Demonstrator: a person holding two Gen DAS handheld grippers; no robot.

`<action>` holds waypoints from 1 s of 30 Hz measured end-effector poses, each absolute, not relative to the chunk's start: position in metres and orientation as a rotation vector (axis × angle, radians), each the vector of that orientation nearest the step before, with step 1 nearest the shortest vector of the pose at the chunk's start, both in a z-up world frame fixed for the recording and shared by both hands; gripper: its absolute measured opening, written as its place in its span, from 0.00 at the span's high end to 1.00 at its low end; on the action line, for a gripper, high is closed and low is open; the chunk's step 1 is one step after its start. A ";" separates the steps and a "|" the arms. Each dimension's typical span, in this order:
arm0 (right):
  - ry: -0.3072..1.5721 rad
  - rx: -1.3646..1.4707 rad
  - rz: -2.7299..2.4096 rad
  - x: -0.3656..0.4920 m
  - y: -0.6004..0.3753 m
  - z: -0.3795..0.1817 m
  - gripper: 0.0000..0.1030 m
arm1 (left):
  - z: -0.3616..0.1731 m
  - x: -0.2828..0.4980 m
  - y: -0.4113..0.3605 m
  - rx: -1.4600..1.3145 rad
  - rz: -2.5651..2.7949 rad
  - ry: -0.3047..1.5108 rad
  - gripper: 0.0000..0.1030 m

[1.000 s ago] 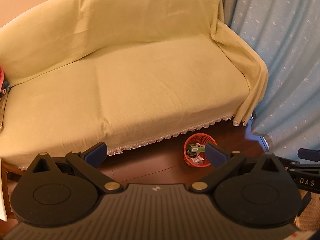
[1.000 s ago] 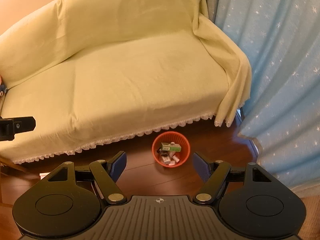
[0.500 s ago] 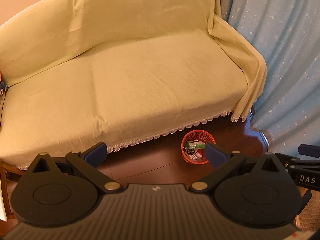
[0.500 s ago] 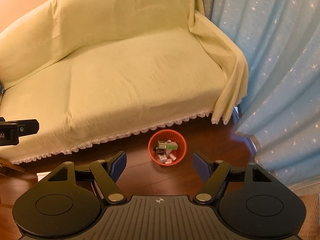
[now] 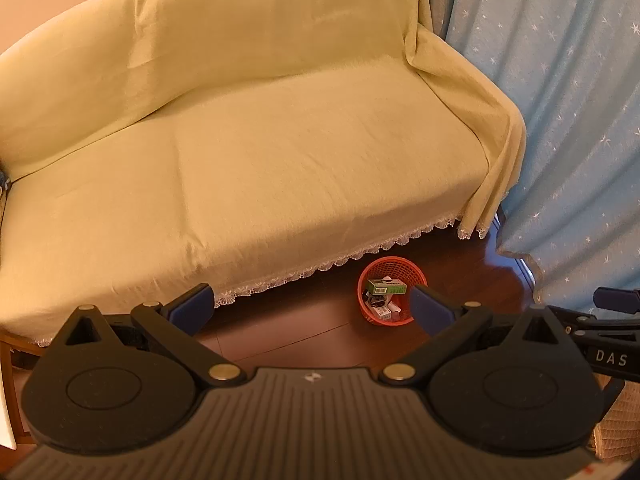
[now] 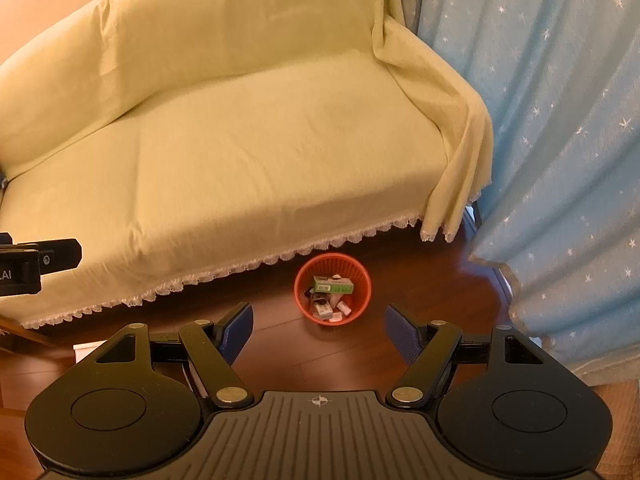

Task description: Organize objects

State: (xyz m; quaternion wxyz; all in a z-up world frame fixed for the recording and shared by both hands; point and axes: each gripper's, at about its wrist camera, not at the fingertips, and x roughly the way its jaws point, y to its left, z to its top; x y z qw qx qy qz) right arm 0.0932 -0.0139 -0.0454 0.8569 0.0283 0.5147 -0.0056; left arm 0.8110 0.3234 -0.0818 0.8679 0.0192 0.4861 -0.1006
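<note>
A small orange mesh basket (image 5: 400, 266) stands on the wooden floor in front of the sofa. It holds a green box (image 5: 386, 287) and several small packets. It also shows in the right wrist view (image 6: 360, 280) with the green box (image 6: 333, 284) on top. My left gripper (image 5: 312, 308) is open and empty, high above the floor, left of the basket. My right gripper (image 6: 320, 330) is open and empty, above and just short of the basket.
A sofa (image 5: 260, 140) under a pale yellow cover with a lace hem fills the middle. Blue starred curtains (image 5: 568, 100) hang on the right. A white object (image 6: 86, 350) lies on the floor at lower left. The other gripper's body (image 6: 24, 268) shows at the left edge.
Both views have drifted a little up and away, so the basket sits lower left in the frames. Both grippers stay open and empty.
</note>
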 end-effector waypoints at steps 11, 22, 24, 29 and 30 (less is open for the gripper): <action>1.085 0.070 -0.015 0.092 -0.011 -0.045 0.32 | -0.082 0.809 0.320 0.057 -0.226 1.021 0.01; 1.085 0.076 -0.016 0.091 -0.006 -0.046 0.32 | -0.092 0.800 0.314 0.100 -0.264 1.045 0.01; 1.085 0.076 -0.016 0.091 -0.006 -0.046 0.32 | -0.094 0.800 0.314 0.100 -0.262 1.048 0.01; 1.083 0.077 -0.016 0.090 -0.004 -0.046 0.32 | -0.095 0.800 0.315 0.097 -0.255 1.050 0.01; 1.083 0.077 -0.016 0.089 -0.003 -0.046 0.32 | -0.095 0.800 0.314 0.098 -0.253 1.050 0.01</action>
